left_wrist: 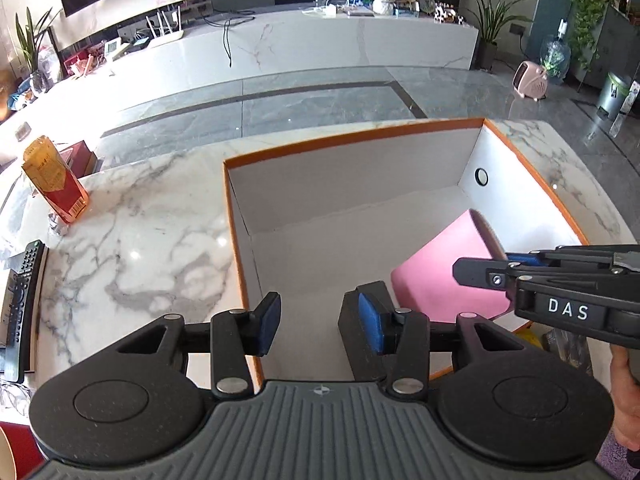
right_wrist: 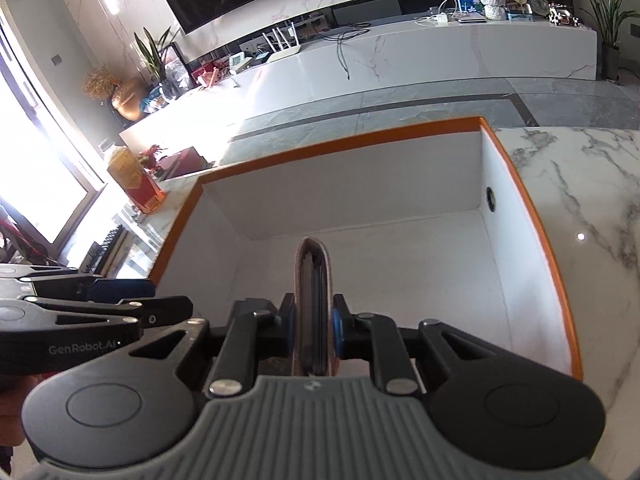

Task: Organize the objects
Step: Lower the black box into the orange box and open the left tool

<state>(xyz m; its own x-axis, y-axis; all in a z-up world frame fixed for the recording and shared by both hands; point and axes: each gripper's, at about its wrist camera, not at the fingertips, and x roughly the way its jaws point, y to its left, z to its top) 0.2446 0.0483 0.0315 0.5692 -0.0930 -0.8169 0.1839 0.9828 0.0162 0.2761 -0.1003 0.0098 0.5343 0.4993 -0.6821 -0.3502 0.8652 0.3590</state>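
A white box with an orange rim point(left_wrist: 352, 140) stands open on the marble table; it also shows in the right wrist view point(right_wrist: 340, 140). My right gripper point(right_wrist: 314, 324) is shut on a pink wallet point(right_wrist: 314, 280), held edge-on inside the box. In the left wrist view the pink wallet point(left_wrist: 440, 268) hangs low in the box's right side, with the right gripper point(left_wrist: 500, 268) coming in from the right. My left gripper point(left_wrist: 316, 320) is open and empty over the box's near left edge. It shows at the left of the right wrist view point(right_wrist: 152, 300).
A red and gold packet point(left_wrist: 54, 180) stands on the marble table point(left_wrist: 140, 240) at the left. A black remote point(left_wrist: 20, 308) lies at the far left edge. A small round hole point(left_wrist: 481, 176) is in the box's right wall. Beyond the table are grey floor and a white TV bench.
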